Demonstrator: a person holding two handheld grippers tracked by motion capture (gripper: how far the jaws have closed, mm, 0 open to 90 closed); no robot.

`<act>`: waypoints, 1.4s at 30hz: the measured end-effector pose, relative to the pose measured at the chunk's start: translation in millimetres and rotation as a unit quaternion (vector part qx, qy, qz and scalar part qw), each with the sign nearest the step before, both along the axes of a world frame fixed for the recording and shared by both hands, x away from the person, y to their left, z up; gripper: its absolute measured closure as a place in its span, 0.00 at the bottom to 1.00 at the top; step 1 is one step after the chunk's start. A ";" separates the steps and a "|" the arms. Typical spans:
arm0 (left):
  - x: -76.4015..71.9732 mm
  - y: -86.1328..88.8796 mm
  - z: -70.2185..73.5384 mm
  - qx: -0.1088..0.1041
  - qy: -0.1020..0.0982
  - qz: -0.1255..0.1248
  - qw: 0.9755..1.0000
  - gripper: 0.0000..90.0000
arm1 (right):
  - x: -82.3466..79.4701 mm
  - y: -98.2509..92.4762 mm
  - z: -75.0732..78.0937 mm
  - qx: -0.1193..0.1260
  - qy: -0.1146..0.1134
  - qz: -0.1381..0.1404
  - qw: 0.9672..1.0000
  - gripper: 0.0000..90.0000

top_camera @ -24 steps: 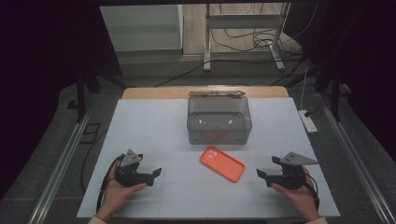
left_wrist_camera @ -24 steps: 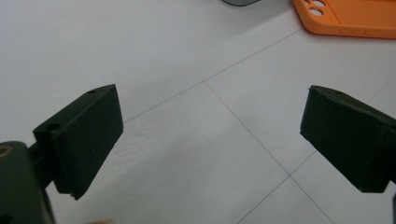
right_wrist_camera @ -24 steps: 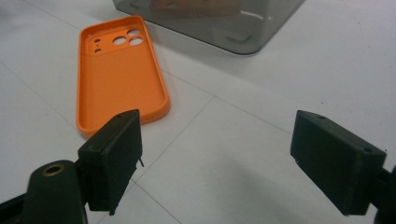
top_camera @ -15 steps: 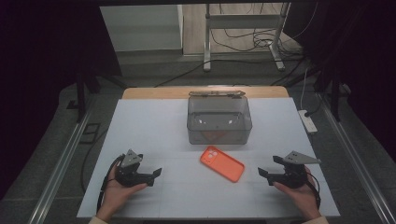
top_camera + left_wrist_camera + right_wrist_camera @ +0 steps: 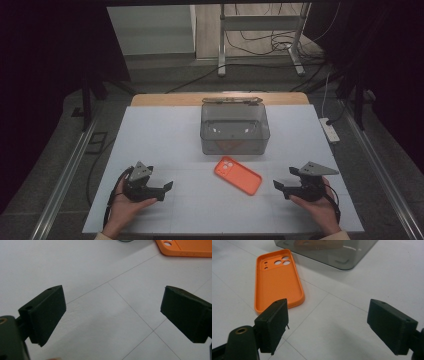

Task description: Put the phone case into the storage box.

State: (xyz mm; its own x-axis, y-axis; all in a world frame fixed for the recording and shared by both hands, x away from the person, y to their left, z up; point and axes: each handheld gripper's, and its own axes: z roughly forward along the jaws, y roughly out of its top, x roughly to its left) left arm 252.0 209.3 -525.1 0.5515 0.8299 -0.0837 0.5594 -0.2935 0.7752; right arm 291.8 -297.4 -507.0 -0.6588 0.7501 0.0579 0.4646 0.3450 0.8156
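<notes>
An orange phone case (image 5: 238,175) lies open side up on the white table (image 5: 165,135), just in front of a clear grey box (image 5: 234,129). My left gripper (image 5: 167,186) rests at the near left with its jaws pointing right toward the case. Its jaws stand wide apart with nothing between them (image 5: 112,315), and the case's corner (image 5: 185,247) shows far ahead. My right gripper (image 5: 277,185) rests at the near right and points left. It is open too (image 5: 327,325), with the case (image 5: 277,280) ahead to its left and the box (image 5: 329,250) beyond.
A flat wooden piece (image 5: 231,100) lies behind the box at the table's far edge. A white power strip (image 5: 330,131) hangs off the right edge. Cables and a metal stand (image 5: 260,45) are on the floor beyond.
</notes>
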 end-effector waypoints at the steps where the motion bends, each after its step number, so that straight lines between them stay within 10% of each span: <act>1: -0.1 -0.3 -0.2 0.001 0.000 -0.001 1.000 0.07 | 0.0 0.0 0.0 0.000 0.000 0.000 1.000 0.19; 42: 1.1 -6.0 3.9 0.000 -0.001 -0.010 1.000 0.07 | 9.9 17.7 16.0 -0.005 0.008 0.013 1.000 0.21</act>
State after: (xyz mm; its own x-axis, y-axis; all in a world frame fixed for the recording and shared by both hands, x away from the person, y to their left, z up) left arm 253.0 203.3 -521.2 0.5678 0.8189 -0.0833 0.5527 -0.3043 0.7759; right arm 301.8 -279.7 -491.1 -0.6765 0.7339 0.0613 0.4693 0.3654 0.8039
